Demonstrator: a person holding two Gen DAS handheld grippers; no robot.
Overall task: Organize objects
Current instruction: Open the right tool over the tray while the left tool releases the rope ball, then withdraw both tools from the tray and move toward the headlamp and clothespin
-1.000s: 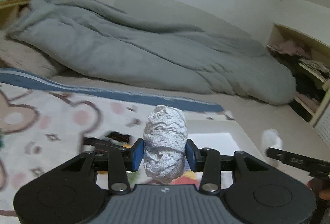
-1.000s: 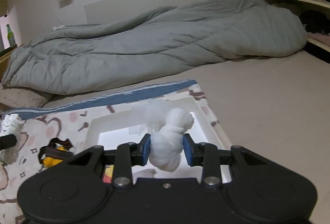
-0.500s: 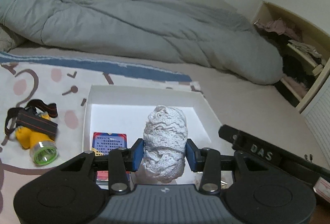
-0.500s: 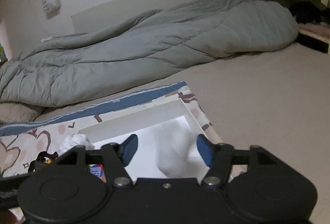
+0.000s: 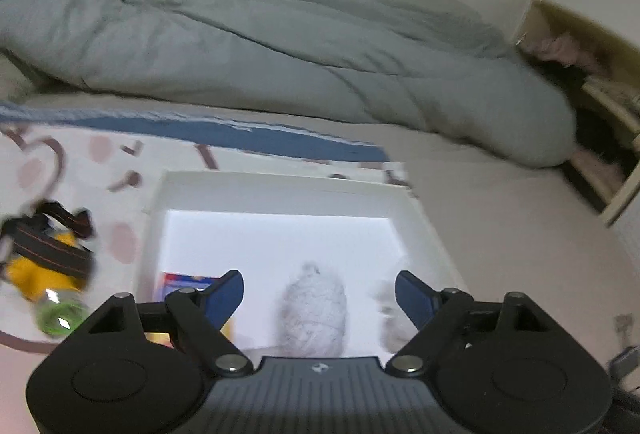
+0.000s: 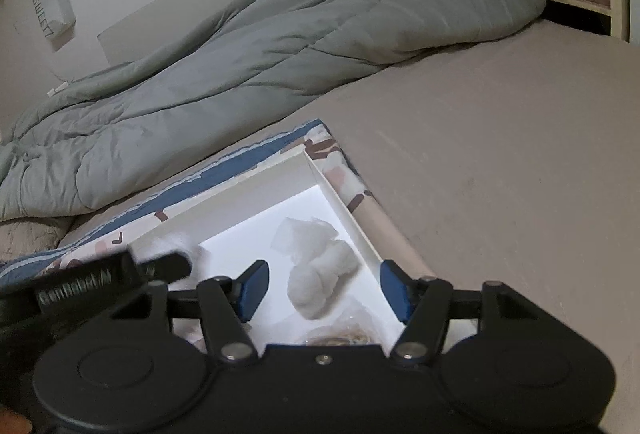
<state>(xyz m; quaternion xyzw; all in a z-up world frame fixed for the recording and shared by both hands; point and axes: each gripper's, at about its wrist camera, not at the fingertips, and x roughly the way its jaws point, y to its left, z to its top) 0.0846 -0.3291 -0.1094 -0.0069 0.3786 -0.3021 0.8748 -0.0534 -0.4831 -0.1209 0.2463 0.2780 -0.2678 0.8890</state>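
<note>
White lace roll [image 5: 314, 308] now lies loose in the white box [image 5: 280, 186], at 6 o'clock of the left wrist view, between the pads but touching neither; half a second ago it was pinched upright in that gripper. Left gripper [image 5: 319, 292] jaws are opening, blue pads [image 5: 226, 292] well apart from the roll. Judgement: release done, this item is placed. Right gripper [image 6: 322, 288] stands apart as well, nothing between its pads; the knotted white cloth [image 6: 322, 284] it carried a second ago rests on the box floor near the right wall, with a thin crumpled sheet just behind it at 12 o'clock. Judgement: two soft items are stowed, both grippers free for the next pick. Materials: the roll is oval, knobbly openwork, soft; the cloth is smooth, plump, tied in a lump; the box is rigid, shallow, matte, with thin upright walls. A blue and red card packet [image 5: 188, 280] lies flat in the box at 9 o'clock of the roll. Outside the box, at 9 o'clock, a yellow headlamp [image 5: 48, 282] with a dark elastic strap and green lens ring sits on the patterned blanket [image 5: 100, 154], not yet stowed. Beyond, at 12 o'clock, is a puffy grey duvet [image 5: 260, 54] on the bed.
</note>
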